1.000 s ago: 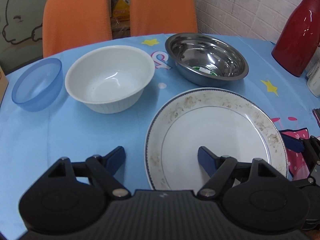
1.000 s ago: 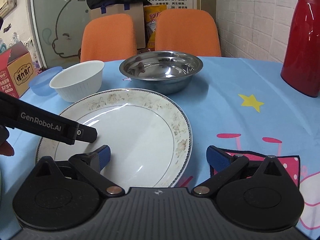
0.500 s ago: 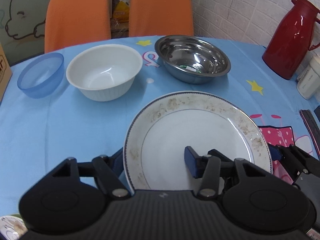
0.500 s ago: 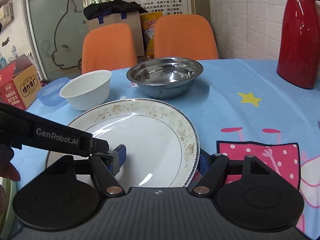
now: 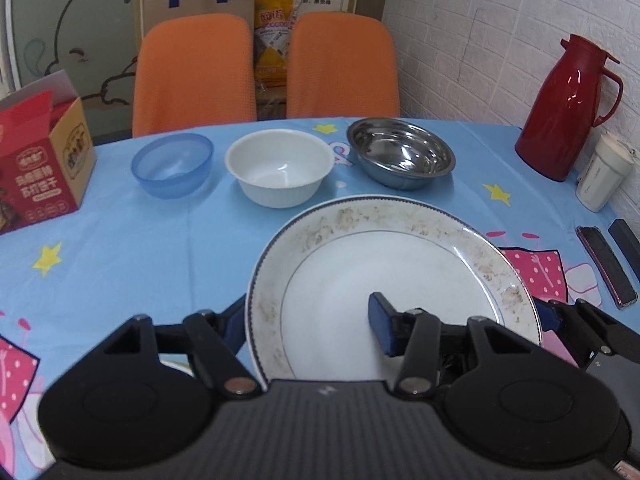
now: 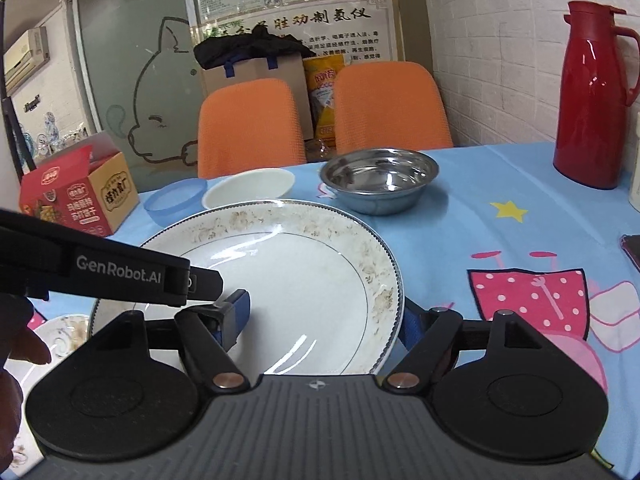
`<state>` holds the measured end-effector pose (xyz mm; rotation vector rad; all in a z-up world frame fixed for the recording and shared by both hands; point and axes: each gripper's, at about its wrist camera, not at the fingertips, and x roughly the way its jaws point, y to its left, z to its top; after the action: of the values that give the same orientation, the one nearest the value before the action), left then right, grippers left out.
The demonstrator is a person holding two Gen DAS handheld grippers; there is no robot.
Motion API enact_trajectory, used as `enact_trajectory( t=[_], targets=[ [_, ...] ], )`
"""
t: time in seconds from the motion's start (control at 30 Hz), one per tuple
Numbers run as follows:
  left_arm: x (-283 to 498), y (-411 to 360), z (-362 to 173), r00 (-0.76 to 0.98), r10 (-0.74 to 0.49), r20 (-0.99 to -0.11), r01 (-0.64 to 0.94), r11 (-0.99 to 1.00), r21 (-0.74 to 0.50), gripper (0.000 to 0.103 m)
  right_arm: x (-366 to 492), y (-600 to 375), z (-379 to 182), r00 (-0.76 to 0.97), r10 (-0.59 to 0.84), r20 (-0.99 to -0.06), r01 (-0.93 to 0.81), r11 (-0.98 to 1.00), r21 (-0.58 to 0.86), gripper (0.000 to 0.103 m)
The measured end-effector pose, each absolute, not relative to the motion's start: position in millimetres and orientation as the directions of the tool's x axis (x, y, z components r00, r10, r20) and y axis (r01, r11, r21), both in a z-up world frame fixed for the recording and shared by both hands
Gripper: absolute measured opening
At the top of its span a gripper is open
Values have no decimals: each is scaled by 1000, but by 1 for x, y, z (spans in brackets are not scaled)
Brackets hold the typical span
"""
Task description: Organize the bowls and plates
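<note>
While both handheld grippers clamp opposite sides of its rim, a large floral-edged plate (image 5: 400,280) hangs tilted above the blue patterned tablecloth (image 5: 120,248). The left gripper (image 5: 308,320) pinches the plate's left rim, one blue pad on top, the other underneath; the right gripper (image 6: 326,314) grips the right rim the same way. A smaller patterned plate (image 6: 60,332) lies below, at the person's hand (image 6: 20,344). Beyond stand a blue plastic bowl (image 5: 172,164), a white bowl (image 5: 280,172) and a steel bowl (image 5: 400,158) in a row, a red snack box (image 5: 40,168) left, a red thermos (image 5: 568,108) right, two orange chairs (image 5: 196,72) behind.
</note>
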<state>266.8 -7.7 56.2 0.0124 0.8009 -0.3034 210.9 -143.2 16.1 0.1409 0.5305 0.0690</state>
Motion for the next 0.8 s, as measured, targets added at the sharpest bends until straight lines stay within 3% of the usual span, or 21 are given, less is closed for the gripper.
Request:
enact_trajectory(
  t=[0.37, 0.8],
  targets=[
    [201, 108, 53, 706, -71, -705, 43, 997, -57, 49, 183, -38, 19, 814, 327, -480, -292, 945, 149, 103],
    [192, 138, 16, 667, -119, -735, 5, 988, -155, 50, 165, -4, -2, 779, 316, -541, -339, 939, 60, 103]
  ],
)
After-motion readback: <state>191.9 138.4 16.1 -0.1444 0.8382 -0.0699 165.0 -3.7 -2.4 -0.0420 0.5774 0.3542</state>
